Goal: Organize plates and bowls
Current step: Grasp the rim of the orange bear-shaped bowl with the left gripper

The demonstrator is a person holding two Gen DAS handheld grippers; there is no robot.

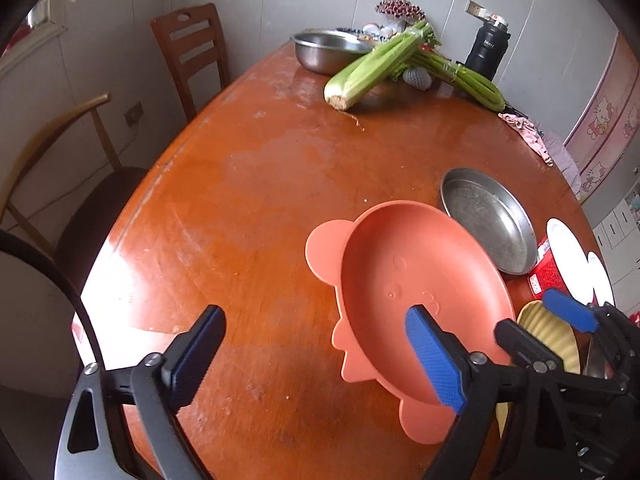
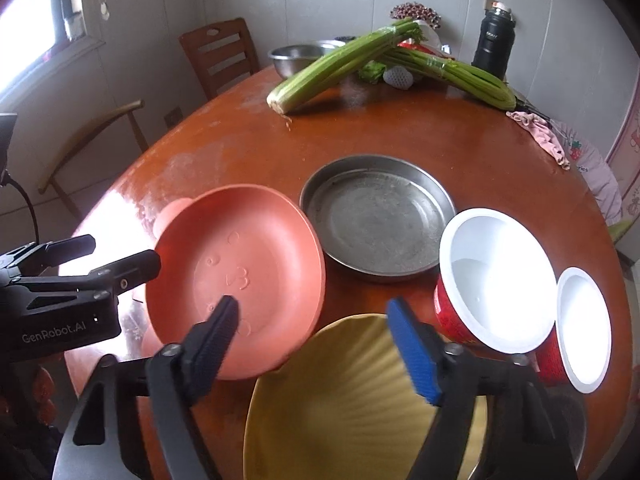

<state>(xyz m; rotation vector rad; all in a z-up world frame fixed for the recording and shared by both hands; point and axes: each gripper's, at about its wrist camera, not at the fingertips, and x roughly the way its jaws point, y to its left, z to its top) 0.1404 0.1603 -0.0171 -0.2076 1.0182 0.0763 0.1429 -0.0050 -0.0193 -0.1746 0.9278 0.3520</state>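
Yellow plate point(image 2: 348, 408) is seen nearest, under the right tool point(image 2: 316, 344), whose jaws stand apart, gripping nothing. Left of it lies the orange plate point(image 1: 420, 292) on the desk point(image 1: 248, 208); the left tool point(image 1: 316, 354) is also apart. Probably light, stiff plastic, best taken by its rim. "GenRobot.AI" is read on the left tool.

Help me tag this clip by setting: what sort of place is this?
Most likely a home dining area. A round wooden table holds celery, plates and bowls such as the orange plate, with wooden chairs pulled up beside it.
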